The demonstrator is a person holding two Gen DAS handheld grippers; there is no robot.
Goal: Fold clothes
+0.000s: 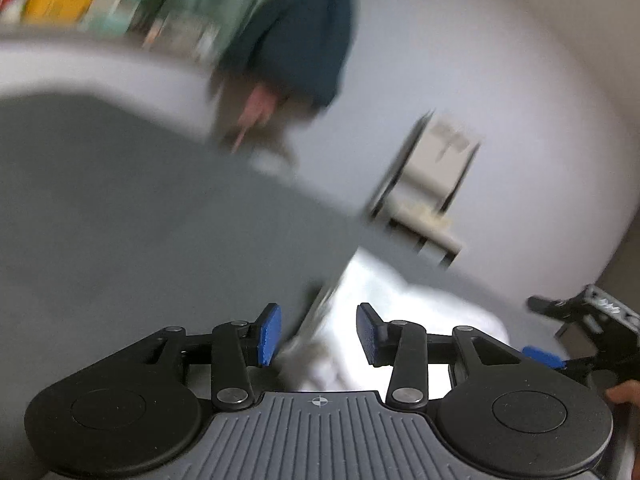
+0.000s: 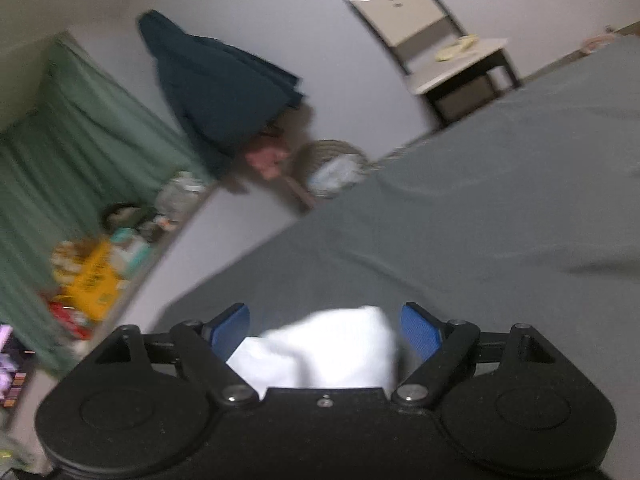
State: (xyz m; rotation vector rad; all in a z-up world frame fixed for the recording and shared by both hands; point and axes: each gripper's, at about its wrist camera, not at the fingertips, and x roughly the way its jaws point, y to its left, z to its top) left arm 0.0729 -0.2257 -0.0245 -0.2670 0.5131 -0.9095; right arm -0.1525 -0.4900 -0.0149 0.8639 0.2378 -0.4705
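Bedroom, grey-sheeted bed (image 2: pixel 480 208), green curtain (image 2: pixel 60 128), chair (image 2: pixel 432 32), cluttered shelf w/ misc (image 2: pixel 92 276)

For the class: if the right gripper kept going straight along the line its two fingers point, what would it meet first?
Most likely the white folded cloth lying between the right gripper's open blue pads, then the grey bed sheet beyond; depth is blurred.

Grey bed sheet (image 2: pixel 480 200); chair (image 2: pixel 440 40) by the wall — dark garment (image 2: pixel 224 80) hanging (blurred); green curtain (image 2: pixel 80 128).
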